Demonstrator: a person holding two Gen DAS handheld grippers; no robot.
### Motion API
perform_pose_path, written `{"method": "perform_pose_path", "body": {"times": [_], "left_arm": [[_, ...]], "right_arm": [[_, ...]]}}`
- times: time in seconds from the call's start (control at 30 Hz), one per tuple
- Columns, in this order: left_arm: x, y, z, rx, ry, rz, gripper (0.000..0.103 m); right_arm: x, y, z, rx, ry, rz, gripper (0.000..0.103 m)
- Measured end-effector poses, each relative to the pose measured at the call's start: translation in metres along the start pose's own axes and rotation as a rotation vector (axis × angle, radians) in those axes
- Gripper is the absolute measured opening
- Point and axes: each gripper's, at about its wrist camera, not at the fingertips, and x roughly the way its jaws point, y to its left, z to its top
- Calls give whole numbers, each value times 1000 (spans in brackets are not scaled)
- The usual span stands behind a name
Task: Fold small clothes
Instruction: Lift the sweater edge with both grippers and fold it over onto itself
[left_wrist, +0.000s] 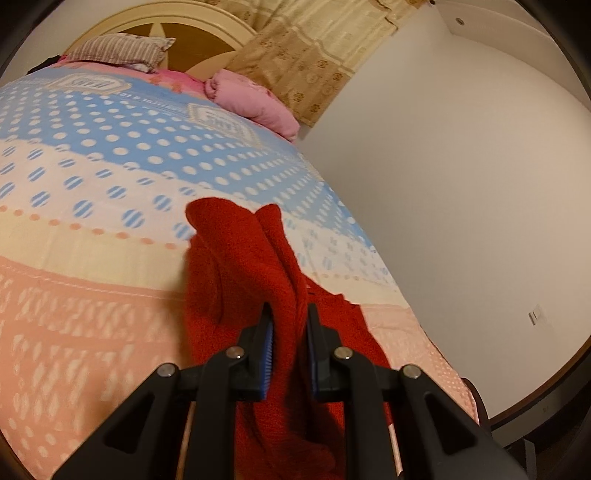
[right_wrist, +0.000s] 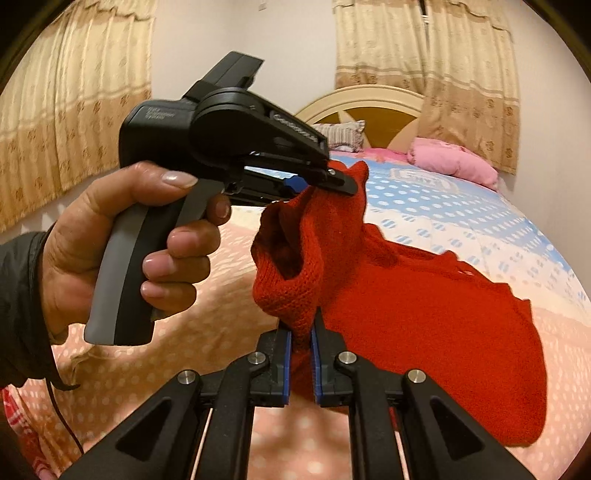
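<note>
A: In our left wrist view, our left gripper (left_wrist: 289, 321) is pinched onto a bunched ridge of the red knit garment (left_wrist: 236, 280). The knit rises toward twelve o'clock and drapes onto the patterned bedspread (left_wrist: 92, 258) toward seven o'clock. We judge the bite shallow: a thick fold sits between the pads, and loose knit could creep out if we pull sideways.

B: Agreed. In our right wrist view, our right gripper (right_wrist: 302, 332) is pressed together on a narrow tuck of the same garment (right_wrist: 424, 295), whose body hangs toward three and four o'clock, partly resting on the bed. At ten o'clock we see a hand (right_wrist: 110, 251) holding the left gripper (right_wrist: 343, 181), its jaws clamped on a peak of knit.

A: The two grips are near each other, so the cloth between sags. If we lower it like that, we risk a crooked, doubled fold.

B: And the hanging side could drag across the bedspread and wrinkle.
</note>
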Motion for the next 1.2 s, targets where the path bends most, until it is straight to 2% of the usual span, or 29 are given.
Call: {"method": "perform_pose_path", "body": {"times": [0.57,0.77,1.0,1.2], "left_arm": [[49,-68,0,63,79,-62,16],[76,-90,-11,130,129,-46,16],[110,-107,-26,160,190,-28,16],[132,-128,-39,211,227,-28,16]], "right_arm": [[-44,-69,-29,194,-52,-44,8],[-54,-90,-44,256,-43,-47,8],[-62,-124,-62,347,-18,-61,8],[-71,-135,-76,396,2,-81,8]]}}
